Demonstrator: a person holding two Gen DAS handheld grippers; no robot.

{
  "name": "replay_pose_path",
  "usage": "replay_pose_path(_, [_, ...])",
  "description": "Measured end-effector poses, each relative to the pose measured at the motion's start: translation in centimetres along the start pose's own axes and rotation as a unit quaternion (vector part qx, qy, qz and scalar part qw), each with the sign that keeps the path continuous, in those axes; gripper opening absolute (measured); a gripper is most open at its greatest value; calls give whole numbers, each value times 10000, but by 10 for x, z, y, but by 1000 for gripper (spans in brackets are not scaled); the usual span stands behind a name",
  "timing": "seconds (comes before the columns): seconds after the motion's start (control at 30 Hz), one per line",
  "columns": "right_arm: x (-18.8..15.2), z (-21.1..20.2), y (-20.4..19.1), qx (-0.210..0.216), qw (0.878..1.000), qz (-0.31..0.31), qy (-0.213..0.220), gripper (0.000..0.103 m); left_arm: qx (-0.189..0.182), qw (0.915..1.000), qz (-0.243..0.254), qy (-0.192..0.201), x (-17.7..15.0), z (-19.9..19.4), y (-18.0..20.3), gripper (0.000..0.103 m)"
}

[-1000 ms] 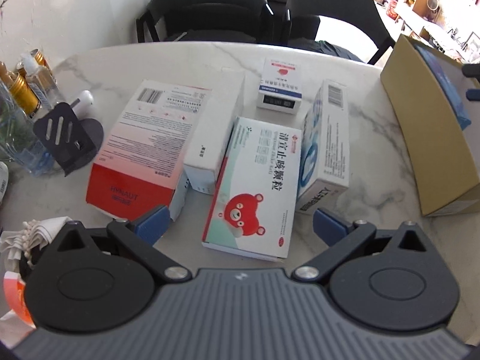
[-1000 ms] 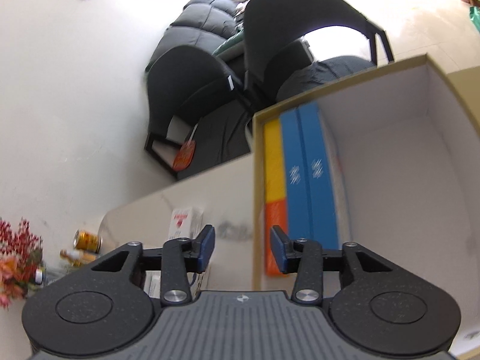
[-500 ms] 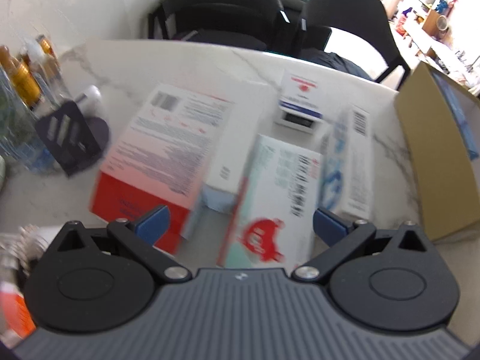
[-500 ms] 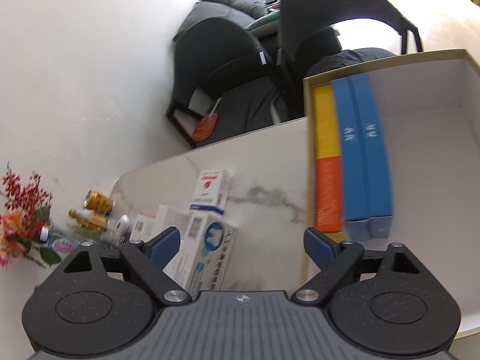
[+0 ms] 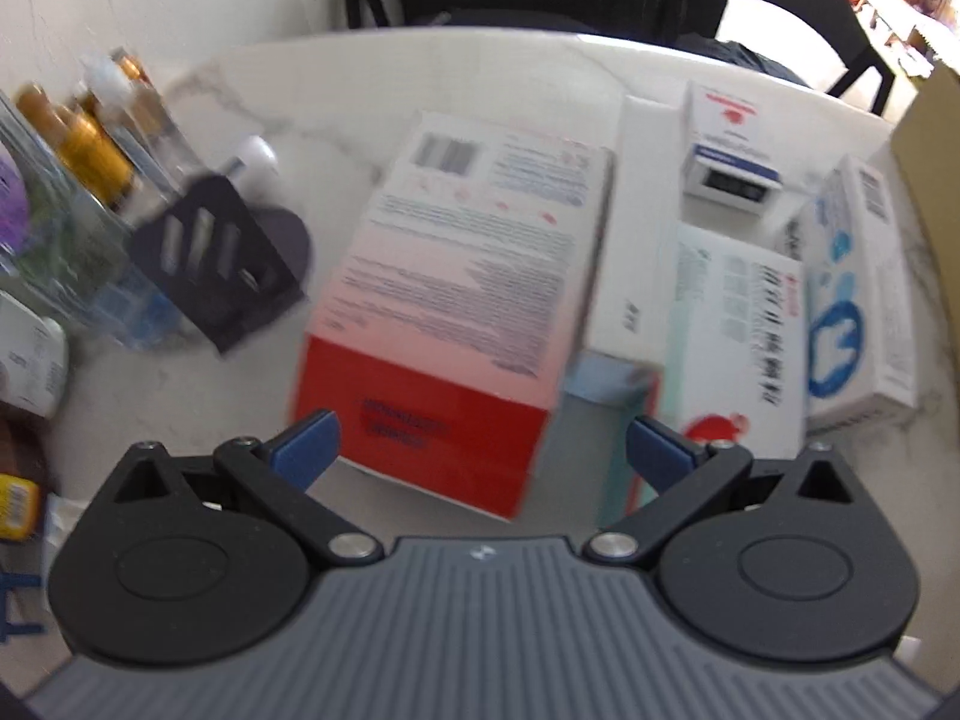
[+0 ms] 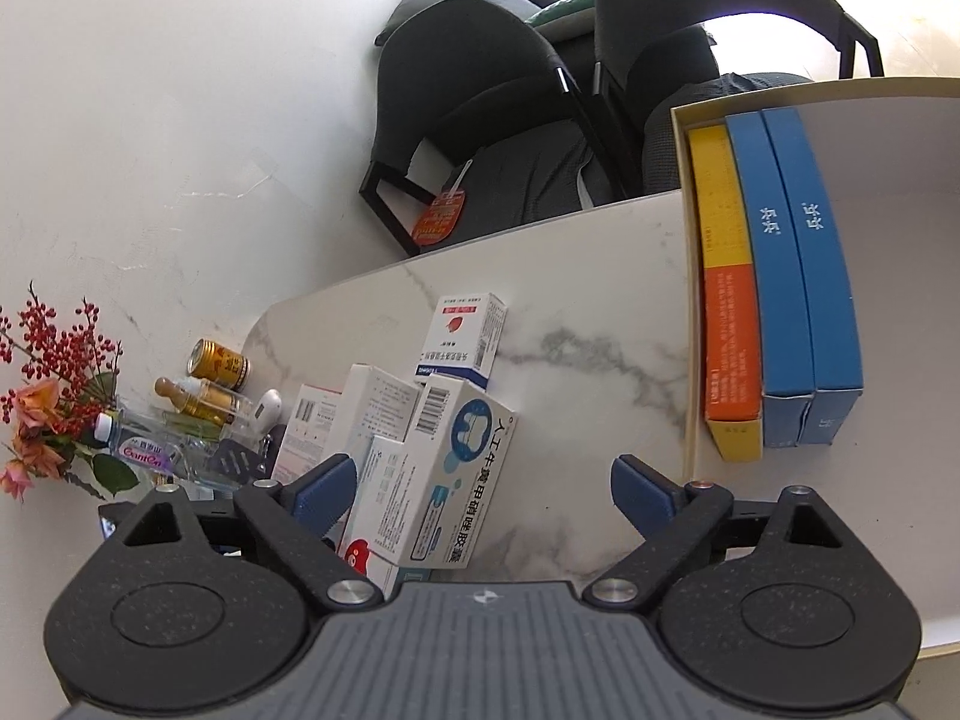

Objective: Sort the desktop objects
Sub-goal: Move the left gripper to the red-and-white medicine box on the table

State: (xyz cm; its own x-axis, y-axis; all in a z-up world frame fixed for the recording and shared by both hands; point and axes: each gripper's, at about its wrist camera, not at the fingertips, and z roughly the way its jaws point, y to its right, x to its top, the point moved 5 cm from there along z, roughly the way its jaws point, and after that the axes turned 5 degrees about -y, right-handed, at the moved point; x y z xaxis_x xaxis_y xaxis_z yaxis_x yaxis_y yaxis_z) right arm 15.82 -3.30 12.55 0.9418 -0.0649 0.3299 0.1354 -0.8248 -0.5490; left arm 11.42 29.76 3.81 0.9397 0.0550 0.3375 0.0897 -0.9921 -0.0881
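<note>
Desk [image 6: 588, 324]: marble top, curved far edge, bare stretch between the medicine boxes and the cardboard box [image 6: 687, 276] at its right end. Cardboard box holds 3 cartons on edge along its left wall; the rest of its floor is free. Red-and-white box [image 5: 456, 300] lies flat amid 5 clustered boxes. Left gripper [image 5: 480, 447]: jaws wide, straddling its near end, contact unclear. Right gripper [image 6: 480, 489]: jaws wide, empty, above the blue-and-white box [image 6: 462, 468].

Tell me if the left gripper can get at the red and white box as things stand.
Probably yes: the left gripper is open, the red and white box lies just ahead of its fingers, top uncovered.
</note>
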Motion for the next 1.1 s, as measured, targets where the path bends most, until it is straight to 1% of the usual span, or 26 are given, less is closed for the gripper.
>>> replay_pose_path(0.1, [0,0,0,-7,10000,-3,-13,93,-3,9998,83,169,9,-4,-5,103])
replay_pose_path(0.13, [0,0,0,-8,10000,2,-14,93,-50,9997,183,165,12,-2,-5,103])
replay_pose_path(0.23, [0,2,-1,-24,10000,1,-43,93,-83,9984,560,-46,18,13,-2,103])
replay_pose_path(0.3, [0,3,-2,-23,10000,-26,-62,93,9,9966,814,-153,18,20,-1,103])
replay_pose_path(0.37, [-1,2,-3,-21,10000,-65,-64,93,75,9942,1070,-122,19,23,0,103])
replay_pose_path(0.5, [-2,4,1,-53,9999,-1,-96,93,224,9897,1410,-118,24,27,-1,103])
replay_pose_path(0.6, [-4,7,4,-56,9999,51,-139,93,308,9871,1563,-165,26,31,0,103])
replay_pose_path(0.73, [-6,9,1,18,9998,35,-176,93,20,9854,1692,-201,20,27,9,103])
replay_pose_path(0.87, [-7,9,-1,83,9998,-6,-176,93,-214,9869,1556,-362,8,22,22,103])
replay_pose_path(0.97, [-6,10,-1,95,9998,4,-191,93,-278,9860,1604,-375,-4,17,40,103])
replay_pose_path(1.1, [-8,13,-5,97,9996,-84,-236,93,-499,9868,1503,-332,-15,11,58,103])
